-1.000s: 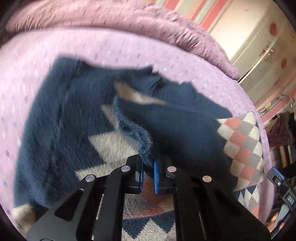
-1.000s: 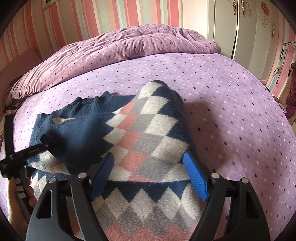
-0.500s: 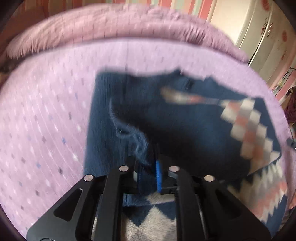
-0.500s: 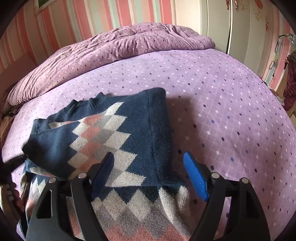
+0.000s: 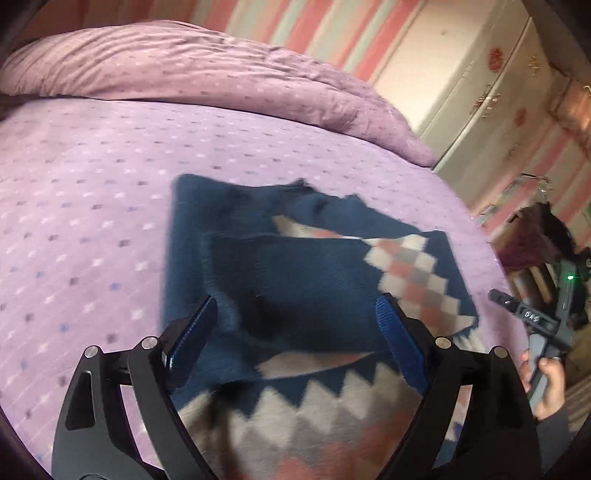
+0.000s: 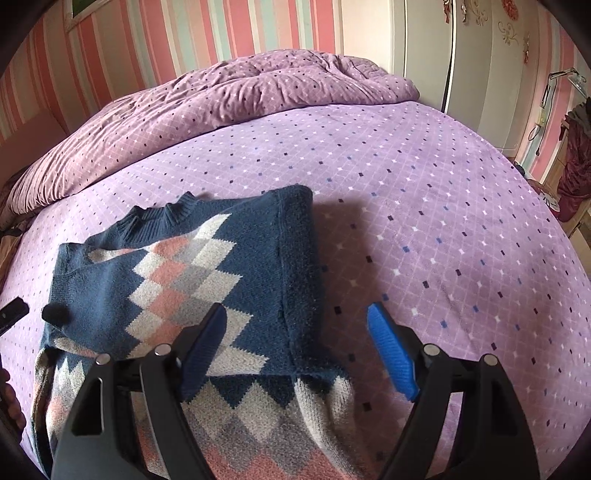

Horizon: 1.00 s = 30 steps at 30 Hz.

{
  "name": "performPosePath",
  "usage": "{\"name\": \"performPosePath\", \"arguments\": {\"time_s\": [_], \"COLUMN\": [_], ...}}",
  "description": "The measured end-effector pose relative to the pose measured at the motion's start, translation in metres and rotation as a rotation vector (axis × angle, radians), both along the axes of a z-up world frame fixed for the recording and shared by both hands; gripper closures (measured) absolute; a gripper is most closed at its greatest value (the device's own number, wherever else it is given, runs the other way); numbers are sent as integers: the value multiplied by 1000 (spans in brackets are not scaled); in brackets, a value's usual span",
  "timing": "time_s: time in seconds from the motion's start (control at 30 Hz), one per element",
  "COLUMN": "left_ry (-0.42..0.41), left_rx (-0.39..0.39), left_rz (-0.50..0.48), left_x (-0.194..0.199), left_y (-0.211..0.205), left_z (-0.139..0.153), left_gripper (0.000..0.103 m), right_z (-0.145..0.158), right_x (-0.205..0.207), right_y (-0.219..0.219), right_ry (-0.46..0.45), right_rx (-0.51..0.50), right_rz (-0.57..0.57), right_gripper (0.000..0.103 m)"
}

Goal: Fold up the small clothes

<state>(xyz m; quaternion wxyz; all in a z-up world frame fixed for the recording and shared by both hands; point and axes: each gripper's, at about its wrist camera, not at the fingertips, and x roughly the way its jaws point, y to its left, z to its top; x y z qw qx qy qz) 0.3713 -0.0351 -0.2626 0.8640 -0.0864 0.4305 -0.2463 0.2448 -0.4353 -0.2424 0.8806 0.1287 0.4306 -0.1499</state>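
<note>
Item one, the sweater (image 6: pixel 207 280): a small knitted piece in navy blue with a diamond pattern of pink, grey and cream. We find it lying on the bed (image 6: pixel 424 192), near the close edge and toward the left side in the right wrist view. Both sleeves are folded in over the chest, the right one lying with its cuff end near our right gripper. The ribbed collar (image 6: pixel 159 218) points away from us, toward the rolled duvet (image 6: pixel 240 96). The lower body of the sweater runs under both grippers and out of the pictures at the bottom.

Item two, our left gripper (image 5: pixel 295 336): its jaws are opening and already stand wide. Nothing is pinched between the blue pads (image 5: pixel 194 332); the dark folded sleeve (image 5: pixel 295 280) lies below the gap, and we cannot tell whether the tips touch it. The view is blurred.

Item three, our right gripper (image 6: pixel 295 347): fingers spread wide, holding nothing. Its left pad (image 6: pixel 205 350) stands over the patterned knit, its right pad (image 6: pixel 389 350) over bare bedcover, and the sweater's right edge runs between them.

Item four, the bedcover: lilac with a small diamond print, flat around the sweater.

Item five, surroundings: a pink striped wall (image 6: pixel 184 33) behind the duvet and a pale wardrobe (image 6: pixel 480 55) to the right. In the left wrist view a hand (image 5: pixel 550 384) grips the handle of the right gripper at the right edge.
</note>
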Motion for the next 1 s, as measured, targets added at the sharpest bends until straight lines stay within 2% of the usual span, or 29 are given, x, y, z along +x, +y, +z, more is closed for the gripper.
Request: {"name": "performPosePath", "arguments": {"time_s": [0.03,0.1,0.2,0.23,0.37,0.53,0.63,0.7,0.73,0.77,0.8,0.87,0.93,1.0], "left_ry": [5,35,96,95,122,62,38,22,13,4,-10,-26,-22,-12], "left_rx": [59,238,365,388,349,323,304,315,318,320,330,333,325,303], "left_rz": [20,81,122,133,181,199,193,207,217,223,233,241,250,252], "left_x": [3,14,21,20,18,1,-6,-12,-17,-21,-28,-41,-56,-78], "left_y": [-6,-17,-13,-11,1,10,16,22,26,29,33,44,55,65], "left_z": [-3,-22,-48,-52,-54,-30,-26,-21,-17,-14,-8,2,11,19], "left_gripper": [17,23,28,25,23,25,22,18,12,5,3,3,3,3], "right_z": [0,1,2,1,-11,-22,-49,-66,-66,-63,-58,-32,-1,21], "right_x": [0,0,0,1,14,34,52,56,55,54,53,37,11,-19], "right_y": [0,1,3,3,9,40,50,47,45,43,42,41,41,45], "right_ry": [0,2,9,11,46,54,150,177,172,166,154,62,-38,-76], "right_rx": [1,-5,-21,-23,-11,-25,-7,21,36,52,61,69,38,1], "right_rz": [1,3,16,20,50,188,228,216,210,207,206,210,204,210], "right_gripper": [23,23,23,23,23,26,50,50,50,48,45,22,17,17]}}
